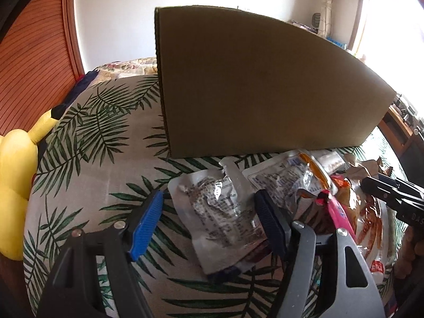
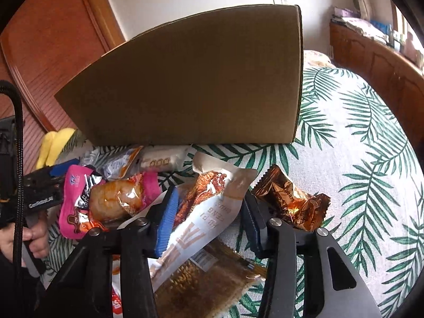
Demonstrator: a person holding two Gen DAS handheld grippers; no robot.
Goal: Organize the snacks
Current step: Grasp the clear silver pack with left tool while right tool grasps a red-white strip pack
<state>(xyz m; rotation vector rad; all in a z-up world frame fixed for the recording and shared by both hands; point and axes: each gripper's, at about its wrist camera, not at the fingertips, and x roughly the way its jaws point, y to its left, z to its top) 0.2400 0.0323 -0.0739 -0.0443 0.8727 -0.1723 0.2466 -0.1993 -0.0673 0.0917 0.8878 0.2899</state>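
Note:
A pile of snack packets lies on a palm-leaf bedspread in front of a brown cardboard box [image 1: 259,84], which also shows in the right wrist view [image 2: 201,79]. My left gripper [image 1: 208,217] is open, its blue fingers straddling a silver foil pouch [image 1: 220,212] just above it. My right gripper [image 2: 209,217] is open around a long white and orange snack bag [image 2: 204,212]. A copper foil packet [image 2: 291,201] lies to its right. A pink packet [image 2: 76,201] and a clear bun pack [image 2: 116,201] lie to its left.
A yellow plush toy [image 1: 16,185] sits at the bed's left edge by a wooden headboard [image 1: 37,53]. A wooden sideboard [image 2: 384,66] stands at the right. The leaf-print bedspread [image 2: 357,172] stretches right of the pile. The right gripper's body [image 1: 392,196] shows in the left wrist view.

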